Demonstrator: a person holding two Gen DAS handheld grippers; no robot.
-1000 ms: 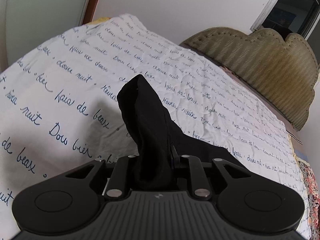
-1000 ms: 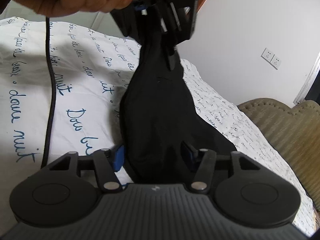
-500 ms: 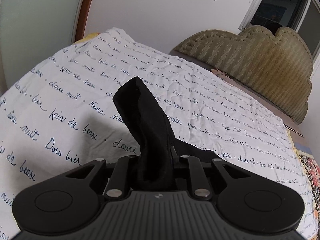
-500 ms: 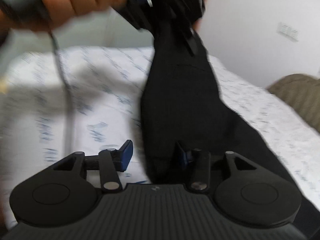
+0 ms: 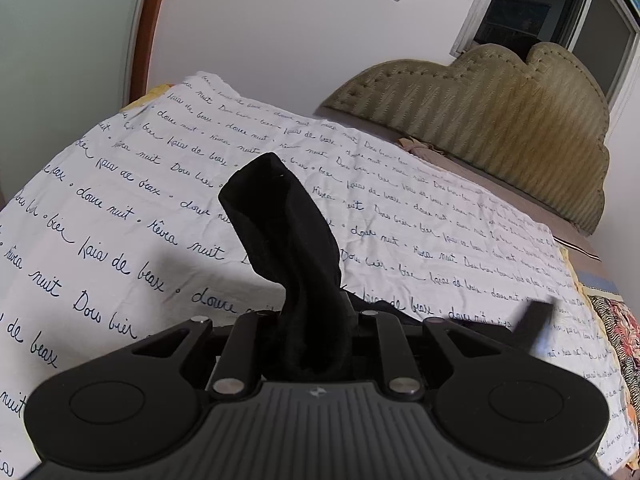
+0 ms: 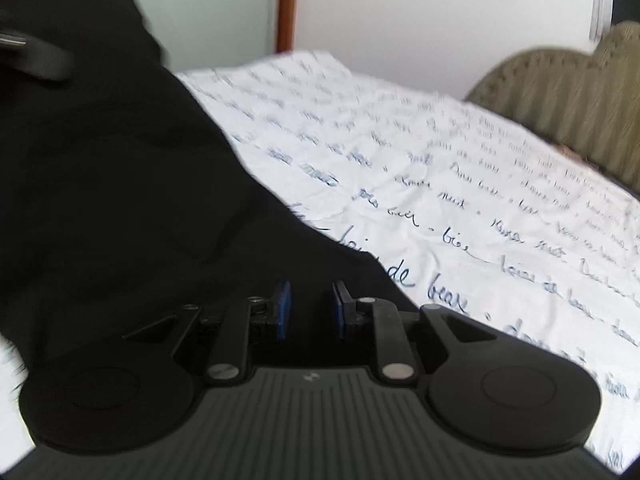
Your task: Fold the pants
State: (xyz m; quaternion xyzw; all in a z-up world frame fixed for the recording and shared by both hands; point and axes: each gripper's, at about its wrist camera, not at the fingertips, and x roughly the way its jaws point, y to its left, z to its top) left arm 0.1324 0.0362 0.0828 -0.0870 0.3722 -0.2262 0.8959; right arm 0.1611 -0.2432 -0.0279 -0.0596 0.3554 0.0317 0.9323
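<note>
Left gripper is clamped on a bunched fold of the black pants, which rise toward twelve o'clock above the script-printed bedsheet. Right gripper, its jaws having just been closing, shows a narrow gap with only black cloth behind; gripped or not, I cannot tell. Best now: seat that second pinch on the edge, then lift both evenly
</note>
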